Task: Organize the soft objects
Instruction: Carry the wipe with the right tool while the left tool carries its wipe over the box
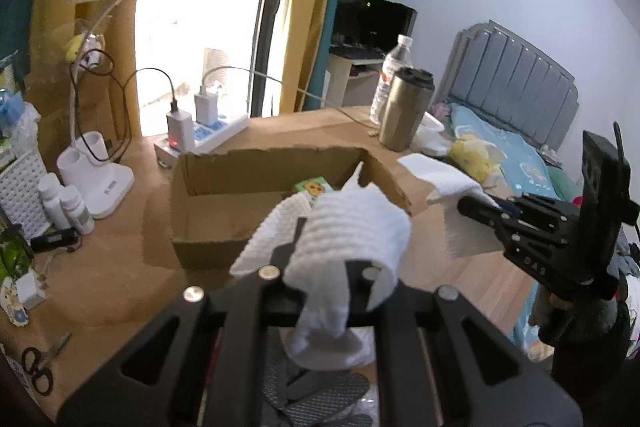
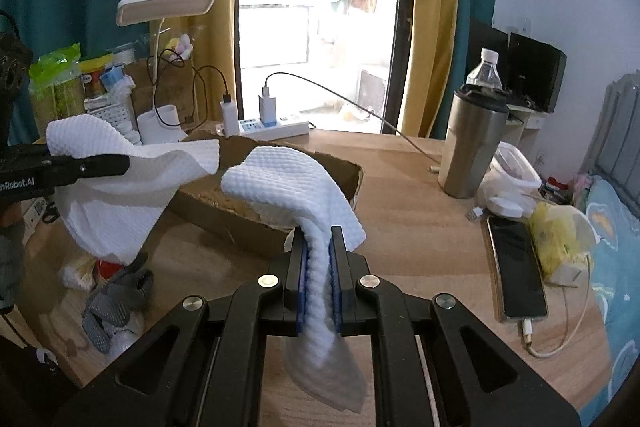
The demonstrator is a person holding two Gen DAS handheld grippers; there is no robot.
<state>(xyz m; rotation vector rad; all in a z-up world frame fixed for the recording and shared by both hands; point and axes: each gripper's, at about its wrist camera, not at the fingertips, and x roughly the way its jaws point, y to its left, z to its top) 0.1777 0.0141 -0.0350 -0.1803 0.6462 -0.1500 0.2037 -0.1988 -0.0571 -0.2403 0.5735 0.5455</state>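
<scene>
My left gripper (image 1: pixel 320 239) is shut on a white textured cloth (image 1: pixel 352 227) that drapes over its fingers, held above the near edge of an open cardboard box (image 1: pixel 192 211). It also shows in the right wrist view (image 2: pixel 120 161), with its cloth (image 2: pixel 116 187) hanging down. My right gripper (image 2: pixel 319 239) is shut on a second white textured cloth (image 2: pixel 288 179), held right of the box (image 2: pixel 256 231). In the left wrist view the right gripper (image 1: pixel 468 205) holds that cloth (image 1: pixel 440 179) beside the box. A green item (image 1: pixel 314 189) lies inside the box.
Grey slippers (image 2: pixel 116 301) lie below the desk edge. On the wooden desk stand a steel tumbler (image 2: pixel 472 143), a water bottle (image 2: pixel 485 69), a phone (image 2: pixel 518 263), a power strip (image 2: pixel 276 127), a desk lamp (image 1: pixel 100 147) and scissors (image 1: pixel 38 367). A bed (image 1: pixel 516 147) is at the right.
</scene>
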